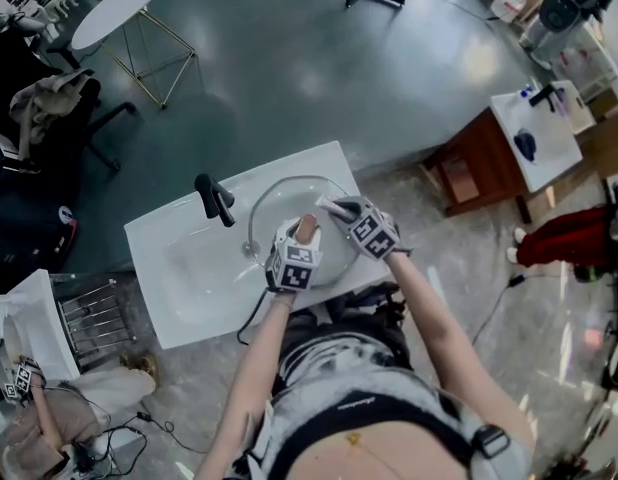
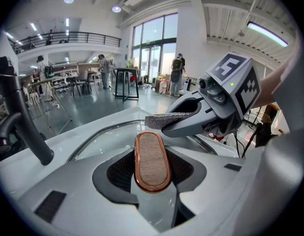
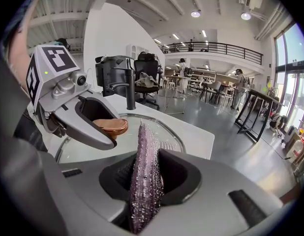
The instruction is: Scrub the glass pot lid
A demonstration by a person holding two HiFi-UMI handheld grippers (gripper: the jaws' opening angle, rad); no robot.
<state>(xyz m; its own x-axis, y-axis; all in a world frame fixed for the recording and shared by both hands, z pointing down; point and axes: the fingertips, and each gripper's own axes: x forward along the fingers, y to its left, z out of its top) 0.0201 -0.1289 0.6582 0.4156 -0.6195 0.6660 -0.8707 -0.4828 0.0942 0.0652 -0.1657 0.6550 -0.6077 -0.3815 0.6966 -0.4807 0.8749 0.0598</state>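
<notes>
Lid: the glass lid lies over the basin of the white sink, just beside the black faucet.
Left hand-held gripper: clenched on the lid's copper-rimmed handle, which stands between its jaws.
Right hand-held gripper: grasping a purple-grey scouring pad on edge.
Pad: held out over the glass just beyond the handle; whether it touches is unclear.
</notes>
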